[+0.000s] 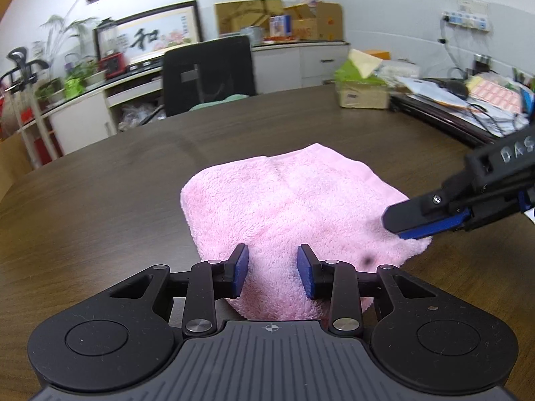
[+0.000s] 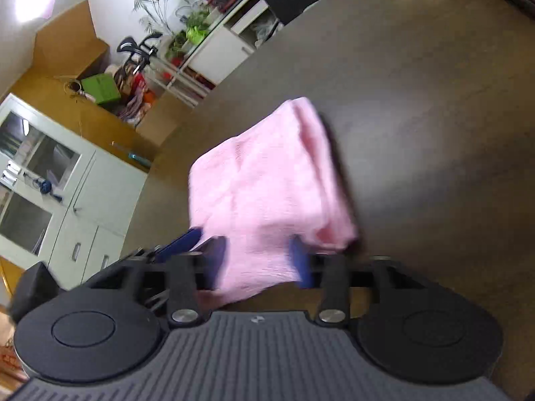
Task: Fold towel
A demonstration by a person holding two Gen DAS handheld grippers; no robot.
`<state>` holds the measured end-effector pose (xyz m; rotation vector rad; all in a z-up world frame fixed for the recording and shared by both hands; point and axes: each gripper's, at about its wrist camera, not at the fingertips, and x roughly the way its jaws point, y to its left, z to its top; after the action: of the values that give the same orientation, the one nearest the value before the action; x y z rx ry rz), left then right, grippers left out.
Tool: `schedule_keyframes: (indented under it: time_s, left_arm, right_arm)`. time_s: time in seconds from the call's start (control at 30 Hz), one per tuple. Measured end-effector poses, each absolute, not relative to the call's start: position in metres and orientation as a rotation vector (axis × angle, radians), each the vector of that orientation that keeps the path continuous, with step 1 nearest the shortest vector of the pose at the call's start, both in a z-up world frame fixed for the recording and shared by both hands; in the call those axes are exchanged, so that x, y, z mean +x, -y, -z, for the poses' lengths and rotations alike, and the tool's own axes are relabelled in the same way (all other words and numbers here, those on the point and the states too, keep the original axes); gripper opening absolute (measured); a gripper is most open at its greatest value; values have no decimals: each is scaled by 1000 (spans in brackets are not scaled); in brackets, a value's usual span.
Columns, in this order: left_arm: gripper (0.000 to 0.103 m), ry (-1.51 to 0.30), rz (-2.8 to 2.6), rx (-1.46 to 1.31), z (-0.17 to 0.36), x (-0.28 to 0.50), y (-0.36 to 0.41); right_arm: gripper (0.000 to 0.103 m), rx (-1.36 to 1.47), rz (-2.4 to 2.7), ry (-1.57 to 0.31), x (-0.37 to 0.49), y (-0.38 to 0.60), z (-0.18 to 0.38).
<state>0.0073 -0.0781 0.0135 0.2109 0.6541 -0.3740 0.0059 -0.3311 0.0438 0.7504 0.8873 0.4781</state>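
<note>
Pink towel (image 1: 287,207), already folded into a thick square, lies mid-frame on the dark surface (image 1: 100,183). Left gripper (image 1: 272,272) sits low at the towel's near edge, jaws wide, empty, cloth between them. Right gripper (image 1: 406,219) reaches in from right of frame over the towel's right corner; right wrist view is blurred, jaws apart, cloth between (image 2: 257,260), no clamp visible. Both equally near.
</note>
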Motion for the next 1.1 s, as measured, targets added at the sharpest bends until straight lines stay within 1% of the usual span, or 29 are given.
schedule_keyframes:
  time_s: [0.07,0.1,0.13,0.17,0.2,0.3,0.37,0.47,0.67,0.7,0.73,0.8,0.83,0.87,0.9,0.97,1.03,1.1]
  left_arm:
    - [39,-657,389,190,-14,8,72]
    - [40,-659,393,180,-15,8,69]
    - [45,-658,391,171,-15,7,66]
    - [48,-655,385,160,-17,6,61]
    - [48,-649,380,153,-19,5,58]
    - [51,-624,354,114,-29,4,42]
    - [53,-626,335,85,-35,7,32]
    - [55,-654,339,35,-36,13,18]
    - [55,-680,377,70,-26,10,19]
    - [55,-680,379,81,-25,9,20]
    - [55,-678,375,97,-23,8,22]
    - [55,-679,360,126,-21,7,25]
    - [55,-681,358,128,-21,7,25]
    - [56,-683,357,125,-22,7,24]
    - [56,-684,356,119,-24,7,23]
    - [59,-670,351,94,-32,7,14]
    - [61,-649,334,79,-39,7,6]
    - [63,-628,315,75,-43,8,0]
  right_arm:
    - [35,773,-477,-895,5,334,-43]
    - [39,777,-477,-897,5,334,-43]
    - [41,777,-481,-897,4,333,-45]
    - [47,772,-485,-889,3,332,-49]
    - [54,765,-485,-877,4,330,-54]
    - [61,685,-487,-796,5,321,-79]
    - [63,650,-502,-772,14,309,-94]
    - [63,636,-535,-795,37,286,-101]
    - [63,723,-592,-921,95,251,-71]
    - [58,722,-587,-939,103,246,-65]
    - [56,705,-576,-940,107,243,-61]
    - [58,664,-570,-933,114,235,-60]
    - [59,643,-564,-939,114,232,-63]
    - [64,629,-561,-936,112,230,-70]
    - [66,622,-574,-922,109,228,-76]
    - [69,614,-627,-887,101,225,-89]
    - [77,614,-665,-863,97,221,-97]
    - [78,615,-660,-877,101,215,-95]
